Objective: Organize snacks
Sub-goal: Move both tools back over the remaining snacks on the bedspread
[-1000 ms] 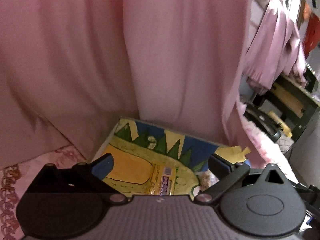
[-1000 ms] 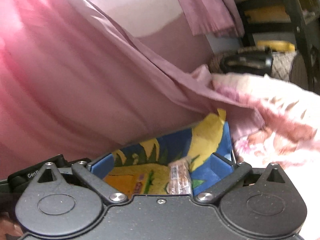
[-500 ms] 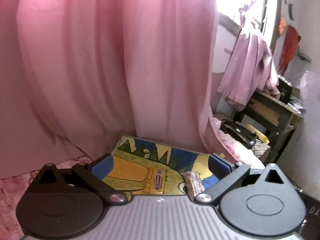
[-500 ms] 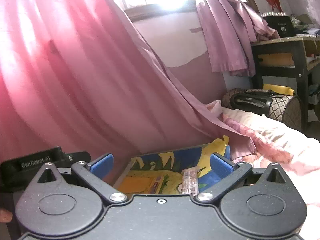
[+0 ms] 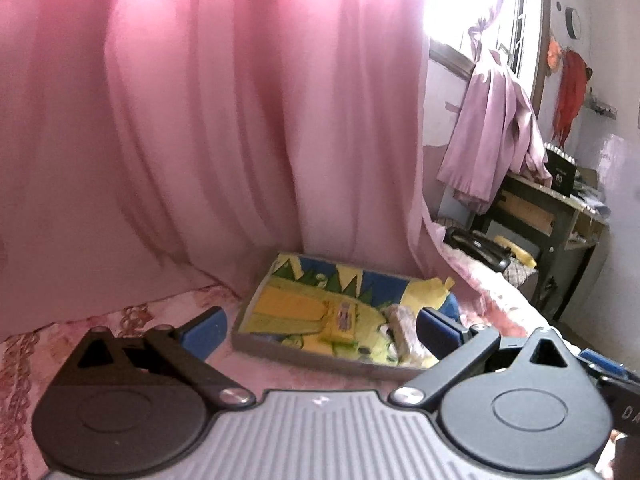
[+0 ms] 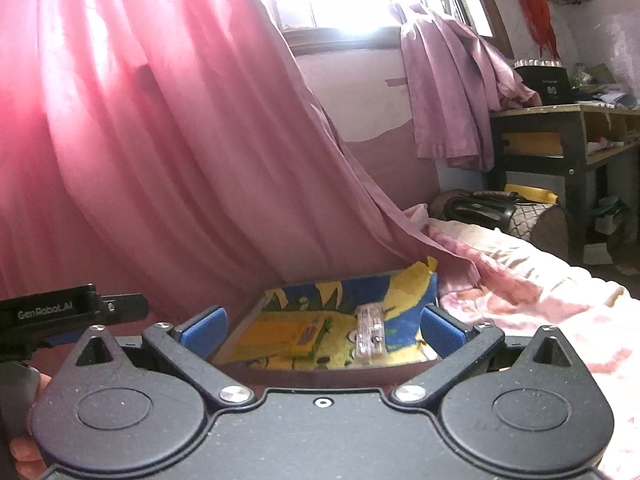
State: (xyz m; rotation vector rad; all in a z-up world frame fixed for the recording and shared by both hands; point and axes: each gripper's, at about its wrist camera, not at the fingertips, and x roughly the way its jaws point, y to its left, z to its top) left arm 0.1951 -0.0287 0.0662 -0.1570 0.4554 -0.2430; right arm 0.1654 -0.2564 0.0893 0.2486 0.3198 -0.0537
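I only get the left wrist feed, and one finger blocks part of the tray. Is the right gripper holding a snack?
Observer: No. The right gripper is open, jaws wide apart and holding nothing.
Operator: What is the half-hidden thing in the tray?
Observer: A clear-wrapped snack. It lies lengthwise on the tray floor, just right of the yellow packet.

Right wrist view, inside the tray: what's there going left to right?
Tray's left wall → yellow snack pack → clear-wrapped snack → tray's right side.
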